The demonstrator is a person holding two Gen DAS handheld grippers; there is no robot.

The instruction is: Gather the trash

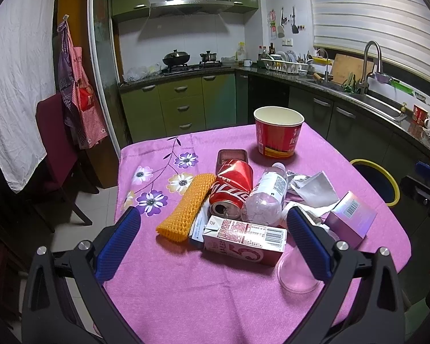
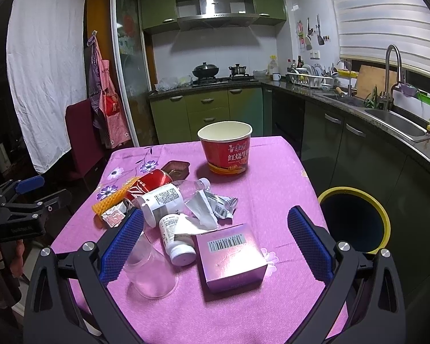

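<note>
Trash heaped mid-frame on the pink-clothed counter (image 2: 272, 172), nothing lifted yet. Lying in a loose pile: crushed can (image 1: 232, 186), clear bottle (image 1: 268, 195), milk carton (image 1: 243, 239), orange mesh sleeve (image 1: 186, 207), crumpled paper (image 1: 315, 190), pill bottle (image 2: 175, 238), tipped clear cup (image 2: 149, 263) and purple box (image 2: 230, 258). Standing apart toward the upper middle, upright and open-mouthed: noodle tub (image 2: 226, 150). Waiting off the counter's right edge, right of centre in the right wrist view: yellow-rimmed bin (image 2: 355, 220), probably set there so each piece needs only a short carry.

Left tool (image 1: 215, 229) spread wide, empty, hanging low over the near edge with carton and can showing between its blue pads. Right tool (image 2: 215, 235) likewise spread and empty, framing box and pill bottle. Both held back and open, apparently to choose a first piece; box a likely pick for the right, being nearest the bin and flat-sided. Cup and bottle likely to roll if nudged.
</note>
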